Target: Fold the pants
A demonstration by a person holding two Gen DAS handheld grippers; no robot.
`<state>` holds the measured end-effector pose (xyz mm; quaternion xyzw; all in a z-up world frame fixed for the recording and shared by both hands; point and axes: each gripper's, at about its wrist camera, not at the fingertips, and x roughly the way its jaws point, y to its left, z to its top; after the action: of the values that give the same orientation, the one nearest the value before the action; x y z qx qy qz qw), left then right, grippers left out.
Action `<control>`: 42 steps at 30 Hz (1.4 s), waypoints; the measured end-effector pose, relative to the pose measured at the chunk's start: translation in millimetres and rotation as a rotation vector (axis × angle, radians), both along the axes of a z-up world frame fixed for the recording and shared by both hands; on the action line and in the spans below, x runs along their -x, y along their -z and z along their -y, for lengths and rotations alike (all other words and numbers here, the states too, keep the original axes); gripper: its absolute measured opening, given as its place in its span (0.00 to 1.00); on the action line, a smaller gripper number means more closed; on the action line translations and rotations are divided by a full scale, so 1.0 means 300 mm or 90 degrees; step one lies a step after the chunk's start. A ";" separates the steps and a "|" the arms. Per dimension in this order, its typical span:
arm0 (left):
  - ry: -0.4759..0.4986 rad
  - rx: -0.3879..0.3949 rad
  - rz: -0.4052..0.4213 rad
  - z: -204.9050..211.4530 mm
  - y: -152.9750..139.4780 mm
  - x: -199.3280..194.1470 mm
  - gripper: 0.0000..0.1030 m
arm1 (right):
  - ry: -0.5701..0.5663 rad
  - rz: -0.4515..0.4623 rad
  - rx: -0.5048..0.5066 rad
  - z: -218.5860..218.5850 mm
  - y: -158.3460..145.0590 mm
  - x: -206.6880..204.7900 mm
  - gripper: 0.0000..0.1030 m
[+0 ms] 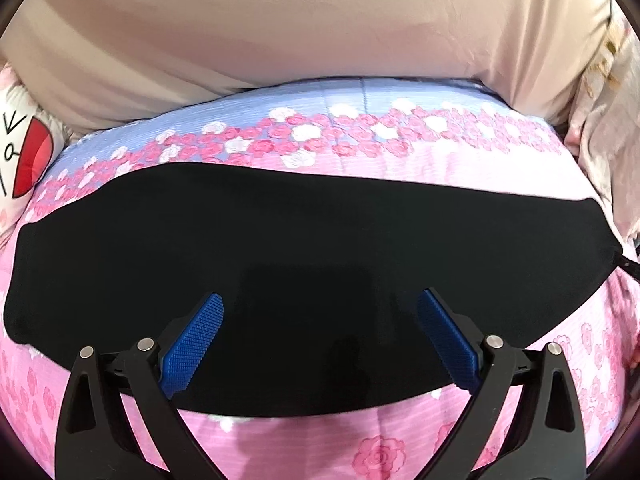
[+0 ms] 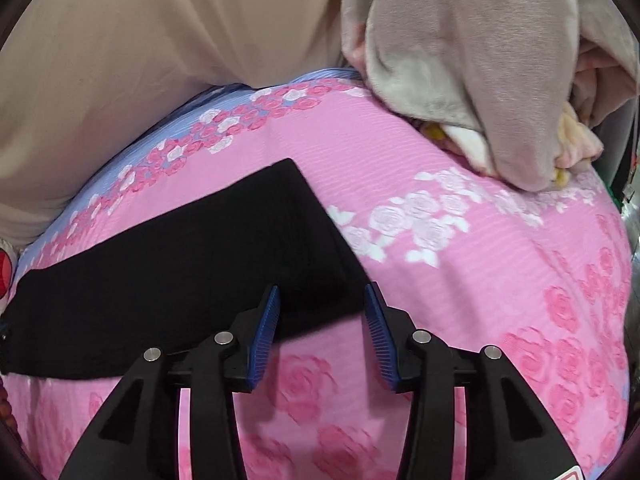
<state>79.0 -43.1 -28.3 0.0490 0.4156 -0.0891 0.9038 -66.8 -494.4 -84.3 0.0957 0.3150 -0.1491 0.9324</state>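
From the left wrist view, the black pants [image 1: 304,264] lie flat as one long band across the bed, on a pink bedspread [image 1: 460,164] patterned with roses and edged in pale blue along its far side; the left gripper [image 1: 320,340] hangs over the near part of the cloth with its blue pads [image 1: 192,348] spread wide and nothing caught between them; a beige pillow [image 1: 280,36] runs along the back of the bed, and a white cushion with a red shape [image 1: 28,152] sits at the far left edge. From the right wrist view, the pants [image 2: 192,276] end in a squared-off corner on the pink bedspread [image 2: 460,280], the rest running off to the left; the right gripper [image 2: 320,336] sits at the near edge of that end, its blue pads [image 2: 264,340] parted, with black cloth and pink bedspread showing in the gap between them and neither pad pressing on the cloth; a rumpled grey and cream blanket [image 2: 500,72] is heaped at the far right of the bed, well apart from the pants.
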 end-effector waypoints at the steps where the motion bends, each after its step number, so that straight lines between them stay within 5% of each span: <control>1: -0.006 -0.001 0.005 -0.015 -0.008 0.004 0.93 | 0.002 0.005 0.005 -0.009 -0.004 -0.004 0.45; 14: -0.031 -0.003 -0.004 -0.092 0.011 -0.025 0.93 | 0.000 0.014 -0.048 -0.005 0.002 0.015 0.45; 16: -0.026 -0.006 0.002 -0.087 0.004 -0.019 0.93 | 0.023 0.012 -0.013 -0.019 0.008 -0.015 0.28; 17: -0.026 -0.008 0.004 -0.087 0.002 -0.018 0.93 | 0.035 0.006 0.011 -0.030 -0.001 -0.025 0.06; 20: -0.036 -0.013 0.008 -0.105 -0.005 -0.024 0.93 | 0.048 0.025 0.049 -0.038 -0.051 0.000 0.06; 24: -0.061 -0.013 -0.001 -0.151 0.019 -0.045 0.93 | 0.053 0.005 0.005 0.024 0.009 -0.009 0.11; 27: -0.080 -0.005 -0.018 -0.193 0.036 -0.053 0.93 | 0.086 0.042 0.037 -0.024 -0.054 0.055 0.26; 31: -0.152 0.084 -0.022 -0.385 0.021 -0.027 0.93 | 0.109 0.057 0.081 -0.090 -0.094 0.123 0.35; 33: -0.251 0.095 0.005 -0.561 -0.005 0.002 0.93 | 0.107 0.063 0.071 -0.121 -0.093 0.156 0.47; 38: -0.453 0.121 0.000 -0.978 0.000 0.104 0.93 | 0.094 0.044 0.076 -0.221 -0.055 0.182 0.47; 42: -0.480 0.322 -0.040 -1.261 0.048 0.188 0.93 | 0.079 0.030 0.082 -0.314 -0.050 0.164 0.47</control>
<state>22.5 335.3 -42.6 -0.3309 0.3965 0.1458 0.8438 -116.0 -400.2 -69.3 0.0581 0.2761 -0.2246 0.9327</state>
